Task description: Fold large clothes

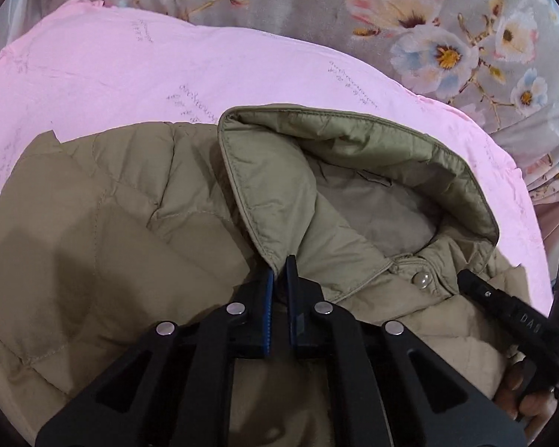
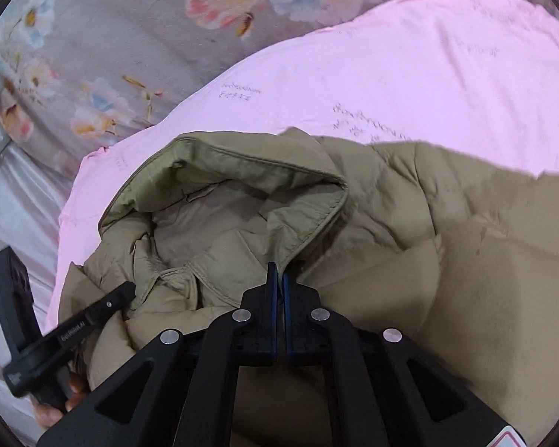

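A khaki quilted hooded jacket (image 1: 138,223) is seen spread on a pale pink printed sheet (image 1: 130,59), which lies over a grey floral bedspread (image 1: 309,7).

In the left wrist view the hood (image 1: 316,156) fills the centre and right of the frame. Its opening faces the camera, and its near left corner comes down to a point just above lower centre. There the left gripper (image 1: 280,266) is closed to a narrow slit, and the hood's corner edge is pinched between the blue-lined pads.

In the right wrist view the hood (image 2: 220,171) sits at centre-left. Its right-hand edge runs down to the right gripper (image 2: 280,272), which is likewise drawn almost shut on that corner.

The other tool is seen in each view, at lower right (image 1: 518,316) and lower left (image 2: 67,335). The two grips are thus placed on opposite sides of the hood opening, and the collar snap button (image 1: 421,279) lies between them.

The hood's long axis is judged to run away from both jaws, toward the upper part of each frame. Folding it down over the jacket body would therefore call for both corners to be carried together toward the cameras.
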The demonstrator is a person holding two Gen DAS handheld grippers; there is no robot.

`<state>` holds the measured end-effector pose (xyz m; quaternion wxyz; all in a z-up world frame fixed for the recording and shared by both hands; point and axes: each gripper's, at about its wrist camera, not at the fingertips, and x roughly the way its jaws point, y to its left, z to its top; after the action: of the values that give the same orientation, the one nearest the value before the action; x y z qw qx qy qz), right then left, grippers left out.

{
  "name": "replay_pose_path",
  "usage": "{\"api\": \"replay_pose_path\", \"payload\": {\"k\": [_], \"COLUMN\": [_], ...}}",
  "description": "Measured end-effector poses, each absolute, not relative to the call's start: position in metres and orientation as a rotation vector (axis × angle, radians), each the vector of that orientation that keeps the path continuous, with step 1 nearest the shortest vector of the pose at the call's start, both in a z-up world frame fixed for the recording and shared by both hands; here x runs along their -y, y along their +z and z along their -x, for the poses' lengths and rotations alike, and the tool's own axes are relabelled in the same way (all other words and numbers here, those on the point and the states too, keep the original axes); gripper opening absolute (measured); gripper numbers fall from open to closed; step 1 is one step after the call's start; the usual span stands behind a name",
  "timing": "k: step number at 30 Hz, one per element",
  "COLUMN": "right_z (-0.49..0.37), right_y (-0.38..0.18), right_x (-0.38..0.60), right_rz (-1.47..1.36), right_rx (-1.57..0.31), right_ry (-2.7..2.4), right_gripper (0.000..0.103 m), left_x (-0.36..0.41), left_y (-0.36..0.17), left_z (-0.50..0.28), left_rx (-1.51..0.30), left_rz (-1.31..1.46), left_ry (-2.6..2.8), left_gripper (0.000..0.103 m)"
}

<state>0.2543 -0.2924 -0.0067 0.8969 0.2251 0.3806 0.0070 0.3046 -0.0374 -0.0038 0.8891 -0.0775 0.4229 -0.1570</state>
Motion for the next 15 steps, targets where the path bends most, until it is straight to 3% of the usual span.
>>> {"api": "replay_pose_path", "payload": {"k": [12, 15], "right_z": [-0.248, -0.231], "right_y": [-0.013, -0.001], "right_x": [0.289, 0.289], "right_rz": [-0.435, -0.430], "right_rx": [-0.799, -0.784], "right_ry": [-0.026, -0.053], "right_gripper": [0.001, 0.012], "left_x": [0.040, 0.024], "left_y": [-0.008, 0.002], "left_z": [-0.298, -0.288], "left_rx": [-0.820, -0.805], "left_rz": [0.109, 0.139], "left_ry": [-0.300, -0.310], "left_gripper": [0.009, 0.010]}}
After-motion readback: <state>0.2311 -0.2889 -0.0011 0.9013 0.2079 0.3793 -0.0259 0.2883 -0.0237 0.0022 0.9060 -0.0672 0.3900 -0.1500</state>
